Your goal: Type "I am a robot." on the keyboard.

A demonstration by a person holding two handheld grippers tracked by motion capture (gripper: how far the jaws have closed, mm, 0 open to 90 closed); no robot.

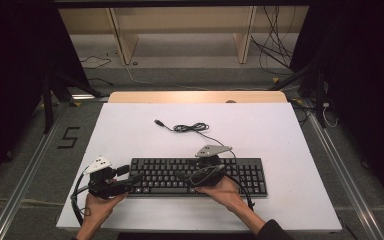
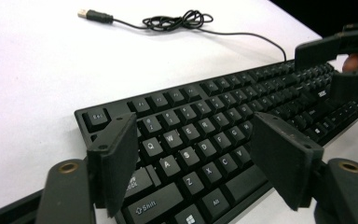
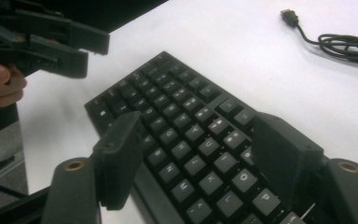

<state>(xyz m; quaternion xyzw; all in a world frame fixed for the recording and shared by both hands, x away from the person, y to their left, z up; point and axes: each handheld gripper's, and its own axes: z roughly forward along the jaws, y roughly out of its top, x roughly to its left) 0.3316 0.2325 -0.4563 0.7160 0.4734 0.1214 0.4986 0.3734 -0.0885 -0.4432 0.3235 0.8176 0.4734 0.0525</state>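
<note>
Keyboard position: the black keyboard [image 1: 197,176] lay flat on the white table [image 1: 280,140], near the person's edge, its long axis running left to right across the table.
Cable: the keyboard's cable [image 1: 192,128] lay coiled on the table beyond the keyboard, its plug [image 1: 158,122] free and unconnected.
Left gripper: the left gripper [image 1: 130,176] stood at the keyboard's left end, jaws spread wide and empty; in the left gripper view the left-end keys [image 2: 186,154] lay between and below the jaws, no pad pressing on them.
Right gripper: the right gripper [image 1: 184,176] hovered over the middle of the keyboard, pointing toward the left end; jaws likewise wide and holding nothing.
Key relation: both grippers faced each other along the keyboard's long axis, the keyboard directly beneath their jaws.
Nearer hand: the left was closer to the left end; the right end lay nearer the right hand.
Judgement: any lift would probably need one grip toward each end.
</note>
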